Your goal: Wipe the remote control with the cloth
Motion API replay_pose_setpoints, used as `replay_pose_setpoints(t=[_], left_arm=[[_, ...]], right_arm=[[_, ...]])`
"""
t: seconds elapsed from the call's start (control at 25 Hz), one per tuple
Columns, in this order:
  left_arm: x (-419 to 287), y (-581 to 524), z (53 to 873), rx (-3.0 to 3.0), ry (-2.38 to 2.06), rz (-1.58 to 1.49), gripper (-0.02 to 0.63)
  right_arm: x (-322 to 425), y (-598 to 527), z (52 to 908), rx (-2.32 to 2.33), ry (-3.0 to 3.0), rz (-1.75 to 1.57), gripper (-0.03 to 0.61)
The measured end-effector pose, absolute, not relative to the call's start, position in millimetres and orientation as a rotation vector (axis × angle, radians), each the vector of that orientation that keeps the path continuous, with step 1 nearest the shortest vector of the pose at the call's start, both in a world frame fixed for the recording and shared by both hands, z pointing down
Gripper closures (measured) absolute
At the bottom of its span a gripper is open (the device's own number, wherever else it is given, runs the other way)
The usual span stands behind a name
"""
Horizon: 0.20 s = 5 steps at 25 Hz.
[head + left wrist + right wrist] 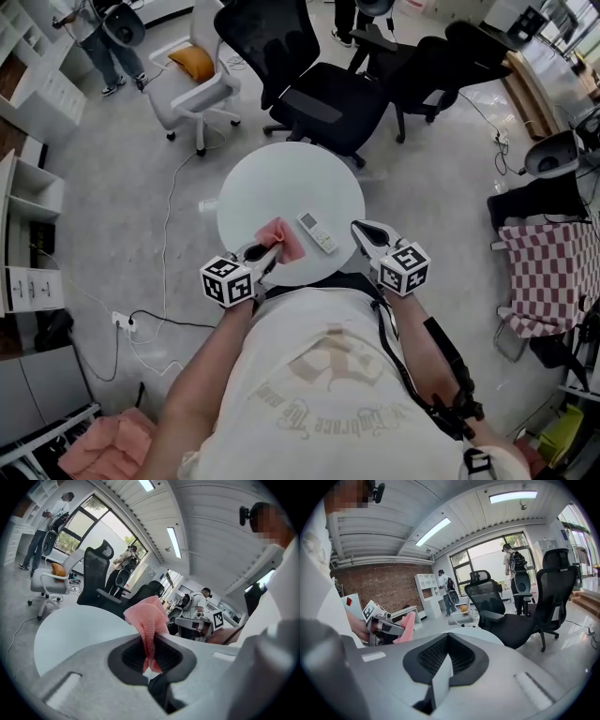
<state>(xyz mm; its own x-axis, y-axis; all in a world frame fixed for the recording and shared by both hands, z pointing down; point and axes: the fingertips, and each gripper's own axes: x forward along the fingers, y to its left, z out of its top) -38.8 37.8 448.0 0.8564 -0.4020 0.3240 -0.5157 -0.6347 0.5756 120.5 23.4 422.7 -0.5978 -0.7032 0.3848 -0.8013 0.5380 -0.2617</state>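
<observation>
Remote control (317, 232) near table (272, 183) edge; left hand-held gripper (270, 251) clamped on cloth (284, 234), right hand-held gripper (364, 231) closed.

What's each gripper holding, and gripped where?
Left gripper pinches the pink cloth by a bunched fold near one edge; right gripper is shut on nothing.

Nubbly pink cloth (149, 620), smooth matt white table (272, 187), plastic remote control (317, 232).

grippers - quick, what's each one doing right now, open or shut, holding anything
Left gripper: shut on the pink textured cloth.
Right gripper: shut, nothing between its jaws.
</observation>
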Motion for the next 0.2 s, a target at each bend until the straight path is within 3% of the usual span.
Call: replay_pose_setpoints(t=[0.2], left_arm=[[-38.5,40.9,448.5,2.342,-0.666,0.212,0.594]], right_arm=[[118.9,29.9,423.7,1.264,-2.539,0.606,0.571]])
